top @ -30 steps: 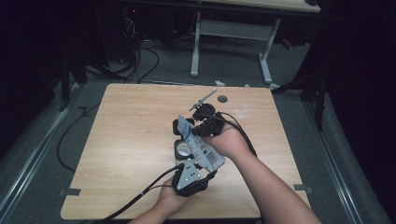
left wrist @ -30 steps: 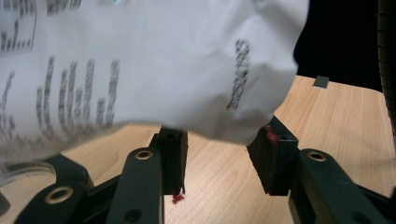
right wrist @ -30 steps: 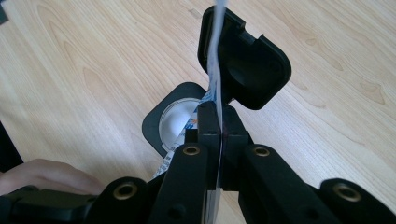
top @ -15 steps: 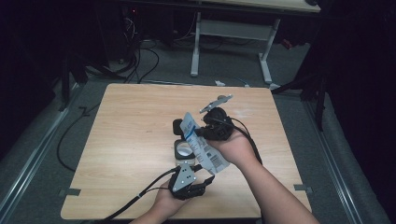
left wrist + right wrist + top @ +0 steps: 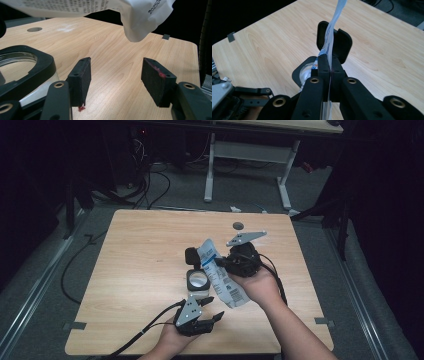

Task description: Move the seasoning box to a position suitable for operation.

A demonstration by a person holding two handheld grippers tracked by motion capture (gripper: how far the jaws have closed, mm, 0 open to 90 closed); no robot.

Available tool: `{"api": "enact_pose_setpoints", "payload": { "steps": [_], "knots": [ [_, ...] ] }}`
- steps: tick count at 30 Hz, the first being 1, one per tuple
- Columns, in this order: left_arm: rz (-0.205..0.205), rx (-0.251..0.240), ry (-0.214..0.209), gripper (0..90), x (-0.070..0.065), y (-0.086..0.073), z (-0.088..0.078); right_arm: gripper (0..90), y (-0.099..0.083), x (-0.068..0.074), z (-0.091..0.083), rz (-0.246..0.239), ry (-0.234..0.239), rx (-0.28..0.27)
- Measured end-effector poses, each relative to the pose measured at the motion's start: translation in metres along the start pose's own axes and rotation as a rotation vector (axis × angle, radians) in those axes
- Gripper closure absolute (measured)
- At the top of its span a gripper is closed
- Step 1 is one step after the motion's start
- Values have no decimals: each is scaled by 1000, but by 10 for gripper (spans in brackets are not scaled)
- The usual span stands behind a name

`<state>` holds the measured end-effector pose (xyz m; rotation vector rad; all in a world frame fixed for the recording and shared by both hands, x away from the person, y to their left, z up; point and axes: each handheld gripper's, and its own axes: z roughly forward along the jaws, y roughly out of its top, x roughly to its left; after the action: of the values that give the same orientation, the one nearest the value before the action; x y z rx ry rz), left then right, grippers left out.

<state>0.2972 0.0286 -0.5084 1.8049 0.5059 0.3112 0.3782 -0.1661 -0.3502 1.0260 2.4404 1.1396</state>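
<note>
1. Jaws on the right gripper (image 5: 223, 263) are clamped flat on the white pouch (image 5: 220, 276), seen edge-on between the pads in the right gripper view (image 5: 329, 62). The left gripper (image 5: 212, 309) has just been opening; its jaws stand wide apart with nothing between them, only bare table (image 5: 117, 50) behind the fingers (image 5: 80, 77).
2. Pouch location: held off the table, slanting across the front half of it, its upper end above the black-rimmed glass container (image 5: 198, 281) and its lower end hanging just above the left gripper's pads (image 5: 140, 20).
3. Handling, as a judgement: thin printed film packet, likely light and floppy. It sags past the clamp, so it will swing and fold rather than stay stiff. The film looks smooth, so it could slip under a weak pinch. Not fragile, but it can crease or tear at the seal.
4. Where to grip: flat across a sealed edge or corner, pads square on both faces. The free bottom corner nearest the left gripper looks the easiest second hold.
5. Container: square black frame with a clear body and a hinged black lid (image 5: 334, 40) standing open. Rigid, probably heavier than the pouch, breakable if it is glass.
6. Counts: one pouch, one container with one lid, two grippers, two hands, one wooden table, one round hole (image 5: 238, 225) near its far edge.
</note>
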Motion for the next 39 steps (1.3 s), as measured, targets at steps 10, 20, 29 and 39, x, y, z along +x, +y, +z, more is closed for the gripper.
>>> {"api": "enact_pose_setpoints", "payload": {
  "steps": [10,20,29,39],
  "knots": [
    [-32,-7,19,411,13,-8,-14,900,-20,-7,-13,12,-37,-124],
    [-34,6,59,412,26,-16,-31,899,-60,-22,-17,45,-118,-196],
    [-20,7,100,416,34,-19,-43,899,-91,-36,-16,36,-190,-282],
    [-24,11,136,420,46,-21,-55,898,-111,-45,-8,-16,-270,-382]
  ]
}}
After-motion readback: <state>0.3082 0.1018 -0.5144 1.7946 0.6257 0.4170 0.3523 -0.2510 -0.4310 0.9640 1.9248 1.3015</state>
